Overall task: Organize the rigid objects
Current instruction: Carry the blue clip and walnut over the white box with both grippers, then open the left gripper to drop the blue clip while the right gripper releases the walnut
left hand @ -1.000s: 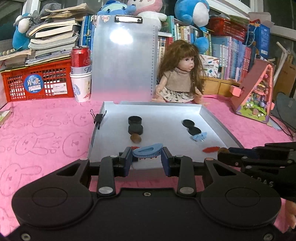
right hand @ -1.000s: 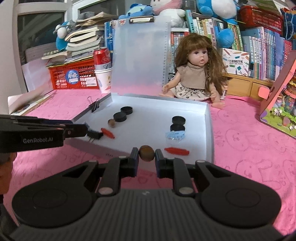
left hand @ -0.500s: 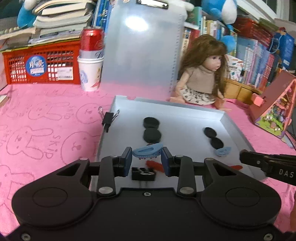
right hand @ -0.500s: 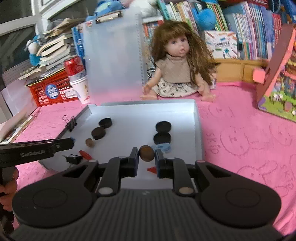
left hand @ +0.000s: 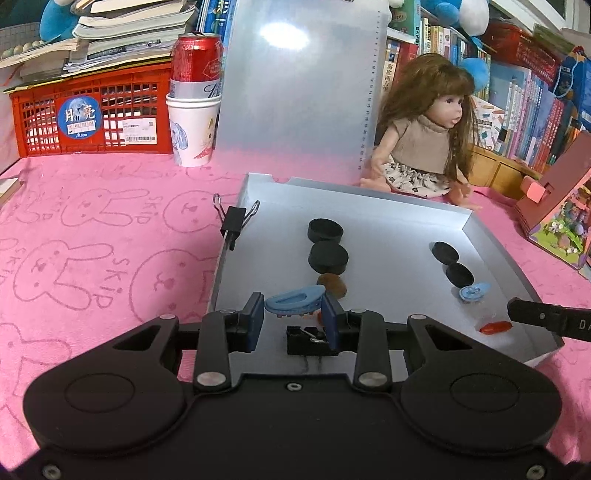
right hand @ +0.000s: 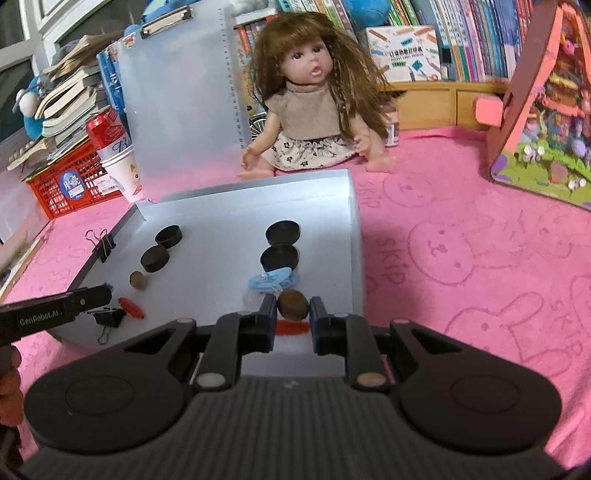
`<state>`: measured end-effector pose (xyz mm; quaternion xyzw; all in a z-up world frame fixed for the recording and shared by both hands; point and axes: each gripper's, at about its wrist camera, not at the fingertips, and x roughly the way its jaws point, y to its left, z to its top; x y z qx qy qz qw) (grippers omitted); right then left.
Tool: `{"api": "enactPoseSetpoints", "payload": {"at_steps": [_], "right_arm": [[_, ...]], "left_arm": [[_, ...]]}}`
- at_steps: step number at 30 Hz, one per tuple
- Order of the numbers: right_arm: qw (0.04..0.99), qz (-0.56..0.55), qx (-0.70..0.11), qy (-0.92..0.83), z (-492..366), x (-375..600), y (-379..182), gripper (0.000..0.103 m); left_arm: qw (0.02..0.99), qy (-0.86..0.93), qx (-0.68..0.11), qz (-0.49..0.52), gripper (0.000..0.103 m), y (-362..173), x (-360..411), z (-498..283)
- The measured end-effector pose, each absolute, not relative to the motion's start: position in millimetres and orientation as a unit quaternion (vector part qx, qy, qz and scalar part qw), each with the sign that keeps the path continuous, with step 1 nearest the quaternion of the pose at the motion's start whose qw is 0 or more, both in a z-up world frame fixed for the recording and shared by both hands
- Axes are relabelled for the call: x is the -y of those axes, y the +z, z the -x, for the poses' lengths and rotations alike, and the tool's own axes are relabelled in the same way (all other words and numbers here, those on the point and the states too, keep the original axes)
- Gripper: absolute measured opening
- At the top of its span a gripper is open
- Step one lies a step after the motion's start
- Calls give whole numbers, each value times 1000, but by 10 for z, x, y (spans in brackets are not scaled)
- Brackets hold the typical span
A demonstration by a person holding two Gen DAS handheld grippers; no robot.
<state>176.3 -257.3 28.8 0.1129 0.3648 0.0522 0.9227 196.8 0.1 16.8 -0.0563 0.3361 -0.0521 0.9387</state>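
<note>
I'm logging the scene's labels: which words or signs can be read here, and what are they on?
"GenRobot.AI": side of the left gripper.
"SKIP": printed on the pink cloth.
"月亮" and "Moon": round sticker on the red basket.
Book spines and the red can: too small or blurred.

A child's room at home: a doll [right hand: 314, 110] sits by shelves of books [right hand: 461, 40], with plush toys [left hand: 458, 14] above her.

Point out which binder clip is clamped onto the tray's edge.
The far binder clip, clamped on the tray left wall; the other binder clip lies loose on the tray floor.
</note>
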Motion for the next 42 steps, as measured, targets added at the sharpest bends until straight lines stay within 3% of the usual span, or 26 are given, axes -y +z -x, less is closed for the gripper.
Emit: {"api": "enactPoseSetpoints", "payload": {"at_steps": [32, 34, 39, 42], "right_arm": [[912, -140, -381, 49, -1974, 2632, 204, 28], [913, -141, -380, 49, -1967, 2634, 208, 28], [917, -134, -373, 49, -1933, 2623, 234, 45], [921, -123, -366, 48, -1906, 2600, 269, 48]], "left_arm": [[938, -58, -339, 40, 33, 77, 59, -2186], [938, -59, -338, 41, 38, 76, 61, -2186], [940, -58, -334, 38, 47, 88, 68, -2170], [941, -59, -331, 37, 50, 107, 70, -2148]]}}
